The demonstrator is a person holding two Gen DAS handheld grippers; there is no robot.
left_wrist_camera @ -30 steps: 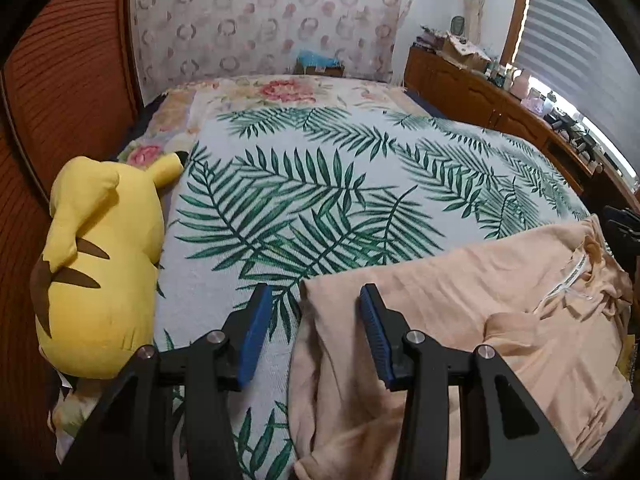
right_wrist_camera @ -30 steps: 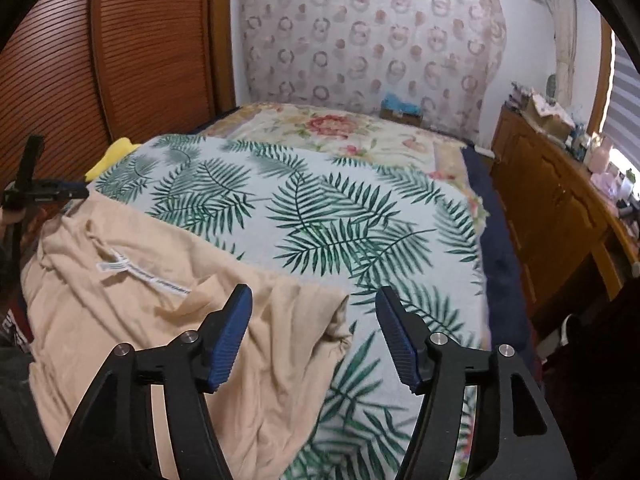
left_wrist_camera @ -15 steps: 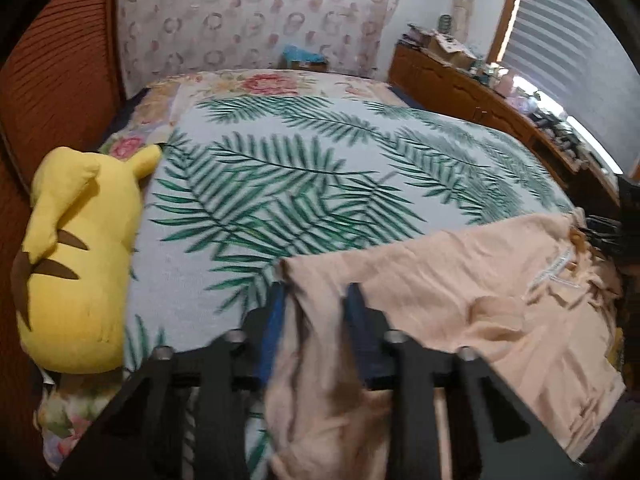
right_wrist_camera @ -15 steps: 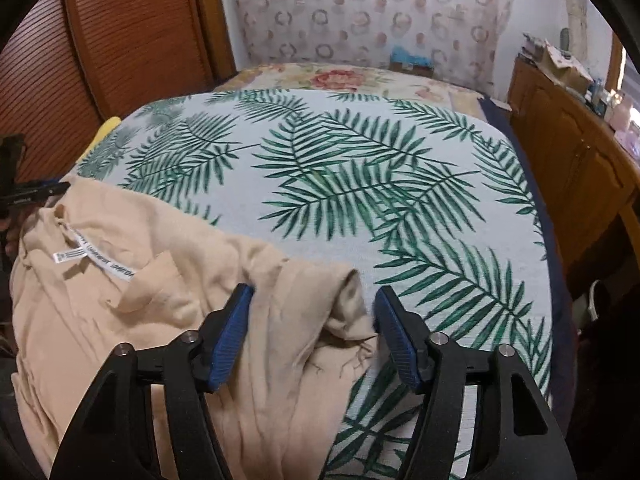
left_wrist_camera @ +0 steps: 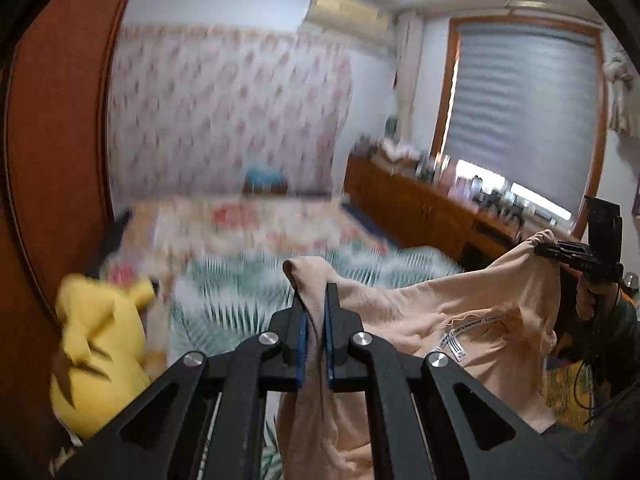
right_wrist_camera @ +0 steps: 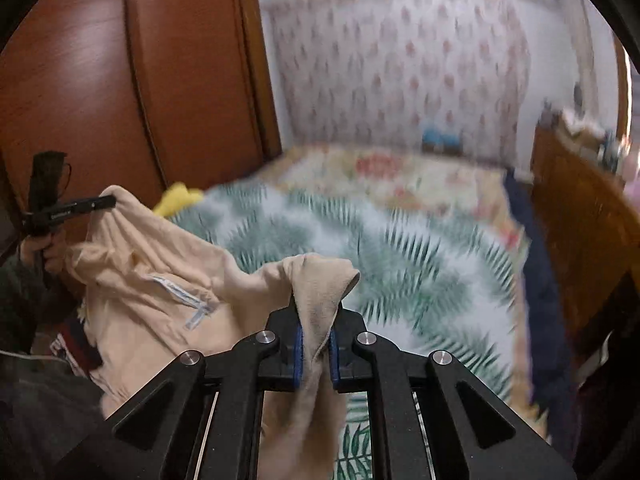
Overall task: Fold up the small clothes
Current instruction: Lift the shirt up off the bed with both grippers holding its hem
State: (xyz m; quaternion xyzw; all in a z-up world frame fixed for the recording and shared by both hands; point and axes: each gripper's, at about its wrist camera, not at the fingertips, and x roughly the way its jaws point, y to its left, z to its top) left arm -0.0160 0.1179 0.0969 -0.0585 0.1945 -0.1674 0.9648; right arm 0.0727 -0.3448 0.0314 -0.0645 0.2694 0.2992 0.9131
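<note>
Now, in the left wrist view, a yellow plush toy (left_wrist_camera: 96, 356) sits at the lower left on the bed (left_wrist_camera: 248, 280). At lower centre the left tongs (left_wrist_camera: 315, 320) are clenched on a bunched corner of the peach garment (left_wrist_camera: 472, 332), which stretches to the right tongs (left_wrist_camera: 556, 249) at the right edge. In the right wrist view the left tongs (right_wrist_camera: 108, 201) grip it at far left, and the right tongs (right_wrist_camera: 316, 320) pinch another corner at lower centre, above the bed (right_wrist_camera: 420, 276).
</note>
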